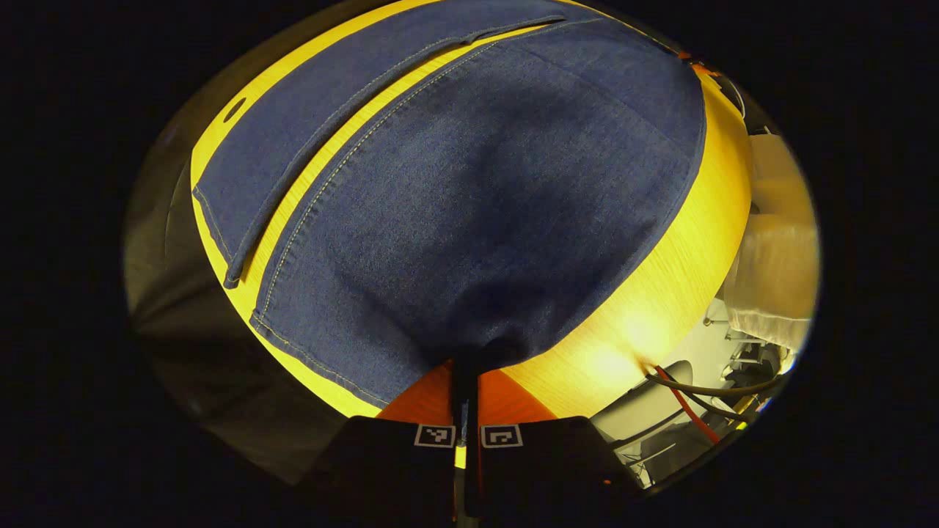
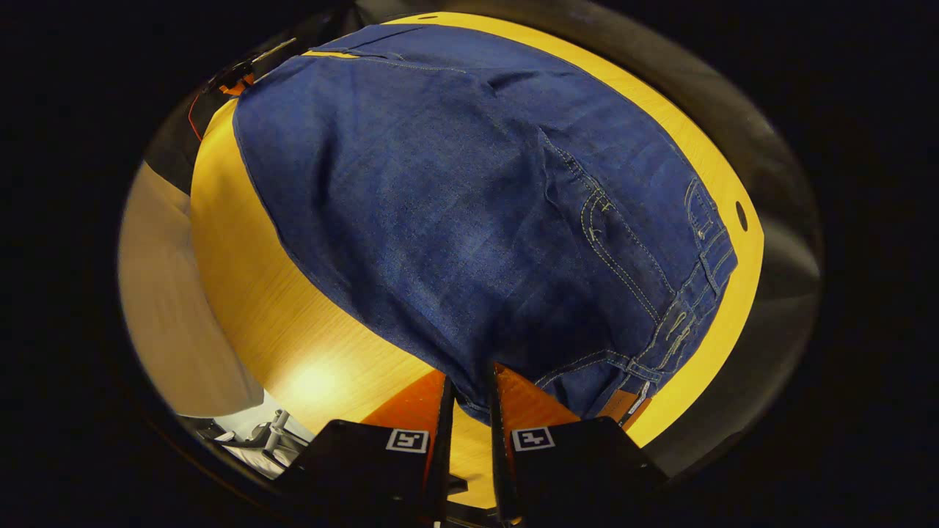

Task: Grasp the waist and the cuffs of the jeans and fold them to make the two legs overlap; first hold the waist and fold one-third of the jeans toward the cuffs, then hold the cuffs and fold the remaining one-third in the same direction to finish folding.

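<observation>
— Two grippers, one pair of jeans: what does each view give, near to far?

— Left gripper view: the left gripper [image 1: 466,411] sits at the bottom edge with its orange fingers [image 1: 422,400] drawn together on a gathered edge of the jeans [image 1: 469,198]. Beyond that, the near leg spreads across the yellow table [image 1: 660,293]. A strip of bare table separates it from the second leg, which lies farther off. Both cuffs end toward the left side of this view. Cables [image 1: 689,396] and pale equipment lie off the table's right edge.

— And the other view?

— Right gripper view: the right gripper [image 2: 469,407] is also at the bottom. Its fingers [image 2: 411,403] stand slightly apart, and the denim edge drops into the gap between them. Whether both fingers press on the cloth cannot be told. Just right of them is the waistband [image 2: 689,308] with its belt loops, a leather patch and pocket stitching. This view supplies those details; the left gripper view supplies the cuffs.

— Where do the jeans lie relative to the grippers?

— Directly ahead of each, running away across the table, with the near edge at the fingertips.

— Anything hard to make out?

— The cloth inside the left gripper is in shadow. An orange object [image 2: 235,81] at the table's far edge is too small to identify.
</observation>
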Demonstrator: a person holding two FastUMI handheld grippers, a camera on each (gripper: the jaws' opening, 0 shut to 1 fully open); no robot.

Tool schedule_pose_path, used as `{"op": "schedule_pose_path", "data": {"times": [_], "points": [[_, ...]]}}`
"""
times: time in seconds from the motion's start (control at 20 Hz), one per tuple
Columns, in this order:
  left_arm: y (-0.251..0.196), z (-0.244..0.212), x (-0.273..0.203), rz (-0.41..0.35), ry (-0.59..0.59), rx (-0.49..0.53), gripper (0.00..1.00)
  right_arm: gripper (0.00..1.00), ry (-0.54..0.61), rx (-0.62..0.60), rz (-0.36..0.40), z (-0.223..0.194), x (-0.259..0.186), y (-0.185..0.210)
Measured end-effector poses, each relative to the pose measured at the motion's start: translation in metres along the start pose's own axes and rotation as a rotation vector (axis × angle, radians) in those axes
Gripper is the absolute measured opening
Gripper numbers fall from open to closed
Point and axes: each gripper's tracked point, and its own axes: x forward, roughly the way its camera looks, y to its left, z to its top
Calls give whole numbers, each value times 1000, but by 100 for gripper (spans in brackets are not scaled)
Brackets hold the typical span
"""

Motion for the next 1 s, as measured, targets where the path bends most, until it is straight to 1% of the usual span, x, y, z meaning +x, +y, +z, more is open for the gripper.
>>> {"op": "schedule_pose_path", "data": {"times": [0.05, 0.15, 0.2, 0.25, 0.3, 0.35, 0.45, 0.6, 0.7, 0.8, 0.85, 0.9, 0.95, 1.0], "points": [[0, 1, 0, -2, -4, -3, 0, 23, 2, 9, -3, 0, 3, -1], [1, 3, 1, -5, -5, -8, 0, 23, 2, 48, -7, 0, -2, -1], [1, 3, 1, -6, -3, -8, 0, 20, -4, 60, -16, 3, -3, -3], [0, 2, 0, -6, -5, -6, 0, 12, -5, 80, -25, 5, 1, -7], [1, 2, 1, -8, -3, -8, 0, 7, -5, 100, -35, 3, -3, -8], [0, 2, 1, -11, 0, -10, 0, 4, 0, 114, -44, 1, 2, -7], [-1, -2, -2, -30, 30, -10, 0, 3, 5, 122, -66, 1, 2, -8], [-2, -8, -11, -78, 123, 1, 0, 3, 13, 174, -93, 0, -1, -10], [2, -6, -28, -95, 143, 42, 0, 3, -19, 220, -110, 6, -14, -16], [16, 0, -47, -75, 142, 63, 0, 2, -82, 256, -138, 18, -38, -28], [24, 6, -62, -56, 145, 65, 0, 0, -118, 277, -153, 27, -53, -36], [35, 11, -76, -32, 146, 71, 0, 2, -147, 304, -166, 38, -65, -45], [43, 15, -86, -10, 144, 74, 0, 2, -181, 328, -186, 48, -79, -57], [52, 18, -97, 16, 148, 87, 0, 0, -211, 342, -208, 61, -91, -69]]}}
